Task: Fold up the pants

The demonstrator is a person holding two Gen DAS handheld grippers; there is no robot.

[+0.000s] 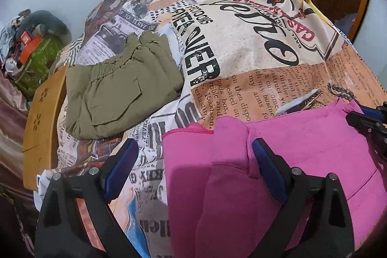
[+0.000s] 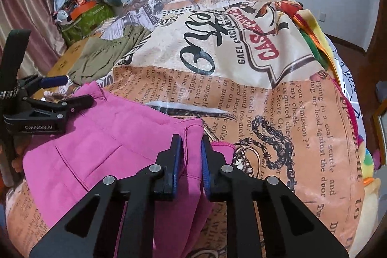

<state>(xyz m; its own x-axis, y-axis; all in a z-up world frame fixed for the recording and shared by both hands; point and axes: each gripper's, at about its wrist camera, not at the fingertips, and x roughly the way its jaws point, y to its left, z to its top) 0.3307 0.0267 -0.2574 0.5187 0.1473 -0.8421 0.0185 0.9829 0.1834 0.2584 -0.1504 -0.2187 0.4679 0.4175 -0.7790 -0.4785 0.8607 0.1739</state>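
Pink pants (image 1: 302, 149) lie on a newspaper-print bedspread (image 1: 254, 45), at the near side. My left gripper (image 1: 196, 149) is open, its jaws wide over the pants' left edge, holding nothing. In the right wrist view the pink pants (image 2: 108, 137) spread to the left. My right gripper (image 2: 191, 144) has its jaws nearly closed on a raised fold at the pants' right corner. The left gripper (image 2: 72, 91) shows there at the pants' far left corner. The right gripper shows at the right edge of the left wrist view (image 1: 367, 122).
Folded olive-green pants (image 1: 121, 88) lie further back on the left, also in the right wrist view (image 2: 108, 55). A yellow board (image 1: 43, 113) sits at the bed's left edge. A pile of clutter (image 1: 31, 45) lies beyond it. A colourful blanket (image 2: 312, 33) lies at the right.
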